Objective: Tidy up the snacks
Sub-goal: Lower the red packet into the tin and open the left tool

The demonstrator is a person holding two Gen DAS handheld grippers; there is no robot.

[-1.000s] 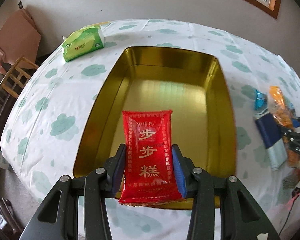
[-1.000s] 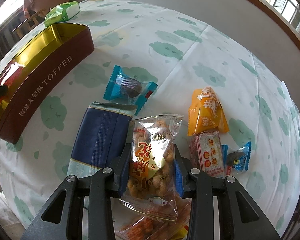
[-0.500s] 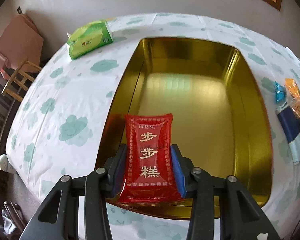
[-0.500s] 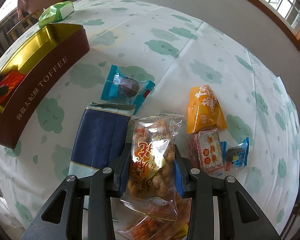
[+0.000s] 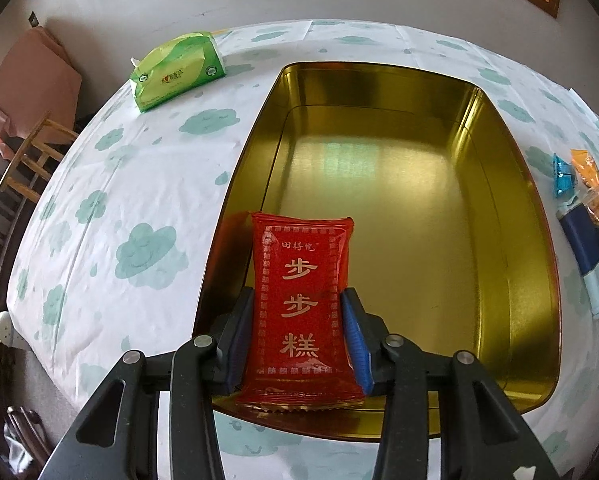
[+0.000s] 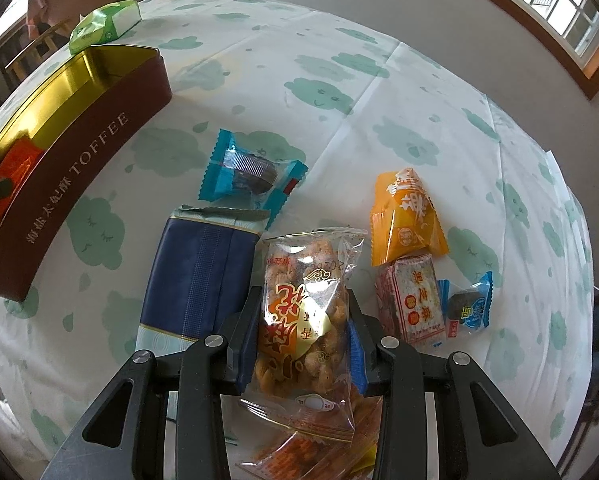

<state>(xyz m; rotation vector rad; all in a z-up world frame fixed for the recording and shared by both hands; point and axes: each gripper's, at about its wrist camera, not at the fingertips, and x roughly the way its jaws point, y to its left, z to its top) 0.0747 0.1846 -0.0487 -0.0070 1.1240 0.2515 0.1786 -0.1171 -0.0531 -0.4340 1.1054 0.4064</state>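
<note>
Left gripper (image 5: pixel 297 334) clenched on the red snack packet (image 5: pixel 299 312), held over the near left corner of the gold toffee tin (image 5: pixel 533 264); step in hand is dropping it in, so the next move is likely to lower and release. Right gripper (image 6: pixel 303 336) clamps the clear bag of fried snacks (image 6: pixel 305 320) above the tablecloth (image 6: pixel 339 92), among loose snacks: blue pack (image 6: pixel 195 280), orange wrapper (image 6: pixel 405 216). It probably carries to the tin next.
</note>
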